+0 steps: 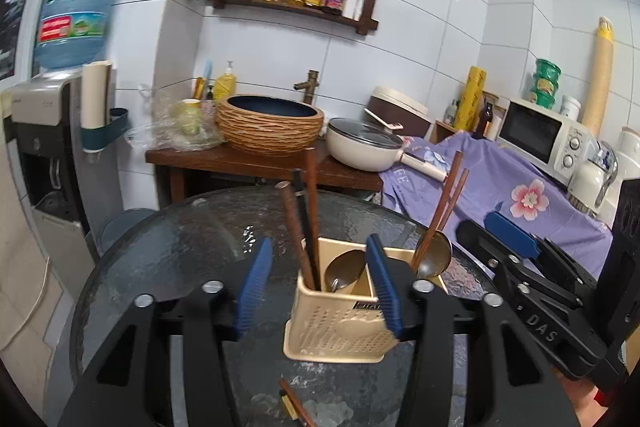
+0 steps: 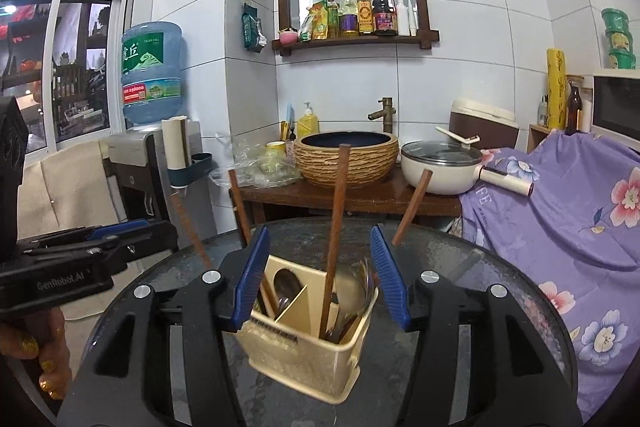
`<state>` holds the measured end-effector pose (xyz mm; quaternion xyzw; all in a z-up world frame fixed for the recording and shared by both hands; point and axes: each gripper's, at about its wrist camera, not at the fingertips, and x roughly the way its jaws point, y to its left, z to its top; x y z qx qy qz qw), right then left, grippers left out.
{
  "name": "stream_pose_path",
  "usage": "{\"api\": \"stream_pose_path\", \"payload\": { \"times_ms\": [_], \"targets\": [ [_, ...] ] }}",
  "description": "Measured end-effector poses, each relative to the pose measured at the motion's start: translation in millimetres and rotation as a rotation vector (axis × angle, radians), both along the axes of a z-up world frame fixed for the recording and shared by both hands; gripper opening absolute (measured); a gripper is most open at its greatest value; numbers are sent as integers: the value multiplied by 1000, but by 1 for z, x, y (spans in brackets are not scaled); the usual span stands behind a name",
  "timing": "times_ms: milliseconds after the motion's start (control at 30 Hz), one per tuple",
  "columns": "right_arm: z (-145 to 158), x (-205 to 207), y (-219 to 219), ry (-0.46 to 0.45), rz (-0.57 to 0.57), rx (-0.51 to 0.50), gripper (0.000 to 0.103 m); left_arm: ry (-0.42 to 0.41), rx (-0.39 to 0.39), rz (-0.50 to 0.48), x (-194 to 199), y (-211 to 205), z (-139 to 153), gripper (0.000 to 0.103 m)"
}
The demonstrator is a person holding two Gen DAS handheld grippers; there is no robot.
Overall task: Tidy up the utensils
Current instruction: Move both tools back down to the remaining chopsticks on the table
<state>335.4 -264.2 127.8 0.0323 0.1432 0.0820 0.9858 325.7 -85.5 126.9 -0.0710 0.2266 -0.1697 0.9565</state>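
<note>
**Left wrist view: both grippers parted at the utensil holder**

Left wrist view shows the left gripper [image 1: 320, 287] with its blue pads standing apart, one on either side of the near top of the beige utensil holder [image 1: 340, 323]. Nothing is pressed between the pads. The holder stands upright on the round dark glass table [image 1: 180, 247], near its middle.

Contents of the holder, left wrist view:
- Left compartment: dark wooden chopsticks [image 1: 308, 223], standing nearly upright.
- Middle: a metal spoon [image 1: 346, 267], bowl upward.
- Right compartment: a second spoon [image 1: 434, 253] with a further pair of chopsticks [image 1: 448, 199] leaning right.

One loose chopstick [image 1: 296, 403] lies flat on the table at the near edge, apart from the holder.

Right wrist view shows the right gripper [image 2: 318, 283] likewise with its pads spread and gripping nothing. The holder [image 2: 308, 347] sits just beyond and below them, and a chopstick [image 2: 336, 227] rises between the pads without touching either. The left gripper [image 2: 80, 247] appears at far left, held by a hand [image 2: 40, 355].

Beyond the table stand a woven basin [image 2: 346, 159], a lidded white pan [image 2: 440, 163] and a purple floral cloth [image 2: 560, 227].
</note>
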Motion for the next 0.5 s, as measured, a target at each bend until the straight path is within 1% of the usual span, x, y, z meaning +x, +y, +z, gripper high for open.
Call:
{"api": "stream_pose_path", "payload": {
  "times_ms": [33,67,100,133,233,300,333,367,433,500],
  "targets": [
    [-1,-7,0,8,17,3,54,6,-2,11,-5,4,-2,61],
    [-2,-12,1,16,30,0,55,19,-4,24,-11,9,-6,68],
    [-5,-20,2,24,39,-6,56,30,-4,29,-15,13,-11,72],
    [-9,-28,4,35,46,-14,56,45,6,31,-20,15,-17,72],
    [-24,-41,12,97,83,-39,56,106,85,16,-28,15,-37,72],
    [-42,-46,18,175,125,-52,56,163,133,-1,-32,16,-56,72],
    [-54,-48,21,229,148,-54,56,193,153,-7,-34,17,-66,72],
    [-63,-50,22,256,159,-53,56,206,163,-9,-36,18,-72,72],
    [-89,-51,29,360,215,-57,56,233,191,3,-41,24,-87,72],
    [-109,-50,36,434,258,-69,56,253,204,21,-44,32,-98,72]
  ]
}}
